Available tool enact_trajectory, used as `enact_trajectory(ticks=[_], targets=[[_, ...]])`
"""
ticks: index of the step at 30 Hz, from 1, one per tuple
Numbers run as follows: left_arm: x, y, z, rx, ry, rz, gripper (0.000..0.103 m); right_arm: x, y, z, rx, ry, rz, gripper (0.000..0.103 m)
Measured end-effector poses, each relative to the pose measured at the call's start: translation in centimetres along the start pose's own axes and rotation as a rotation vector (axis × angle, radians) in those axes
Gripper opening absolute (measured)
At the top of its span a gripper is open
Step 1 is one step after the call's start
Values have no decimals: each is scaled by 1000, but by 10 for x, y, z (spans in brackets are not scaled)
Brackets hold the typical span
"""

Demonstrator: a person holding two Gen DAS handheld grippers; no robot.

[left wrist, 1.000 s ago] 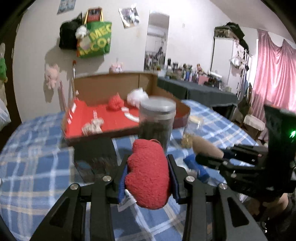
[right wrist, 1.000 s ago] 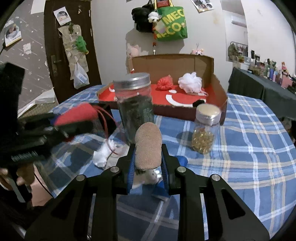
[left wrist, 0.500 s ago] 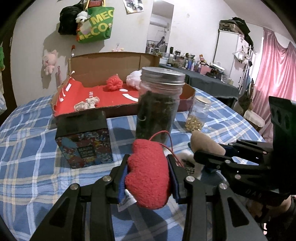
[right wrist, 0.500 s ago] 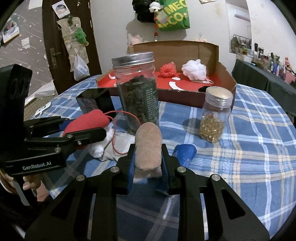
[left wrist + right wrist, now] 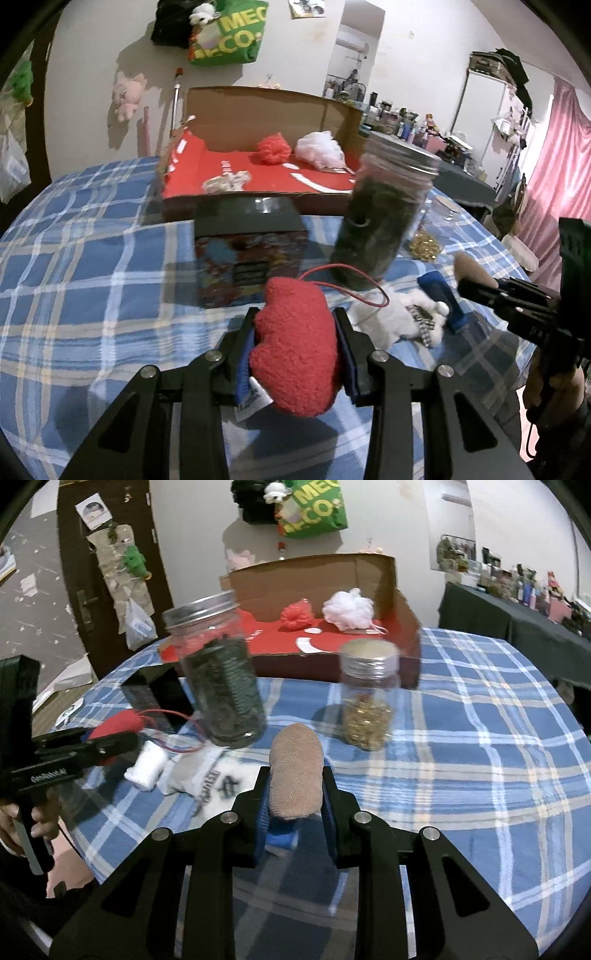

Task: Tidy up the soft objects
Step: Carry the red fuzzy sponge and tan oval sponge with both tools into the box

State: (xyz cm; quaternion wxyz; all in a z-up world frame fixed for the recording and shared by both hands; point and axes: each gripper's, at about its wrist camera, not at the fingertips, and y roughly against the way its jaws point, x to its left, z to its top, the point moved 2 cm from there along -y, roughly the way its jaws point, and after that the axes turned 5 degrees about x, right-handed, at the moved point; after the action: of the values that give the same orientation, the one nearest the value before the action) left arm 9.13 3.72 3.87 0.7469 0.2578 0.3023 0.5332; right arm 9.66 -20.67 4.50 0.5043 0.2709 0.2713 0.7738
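Squarely between the pads of the left hand-held gripper [image 5: 297,343] sits a red plush heart [image 5: 295,350], pinched from both sides, its thin red loop cord [image 5: 347,284] trailing forward toward a white stuffed toy [image 5: 399,317] lying on the desk [image 5: 92,266] just ahead and to the right. The right hand-held gripper [image 5: 295,794] is closed the same way on a tan plush piece [image 5: 295,771], with the white toy just ahead to its left. Beyond both grippers stand a tall jar of dark contents [image 5: 218,672], a smaller jar of golden bits [image 5: 367,694] and a dark printed box [image 5: 251,251]. Farther ahead lies an open cardboard box [image 5: 266,107] with a red floor, holding a red mesh pouf [image 5: 273,147], a white mesh pouf [image 5: 319,149] and a small pale toy [image 5: 227,181].
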Motion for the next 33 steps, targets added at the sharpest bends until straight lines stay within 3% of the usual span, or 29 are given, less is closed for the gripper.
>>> enact_trajectory(ticks=[20, 33], targets=[[77, 9, 3, 56, 70, 148, 41, -57, -6, 6, 77, -69, -76, 24], [85, -5, 48, 37, -133, 57, 41, -80, -16, 42, 85, 54, -51, 24]])
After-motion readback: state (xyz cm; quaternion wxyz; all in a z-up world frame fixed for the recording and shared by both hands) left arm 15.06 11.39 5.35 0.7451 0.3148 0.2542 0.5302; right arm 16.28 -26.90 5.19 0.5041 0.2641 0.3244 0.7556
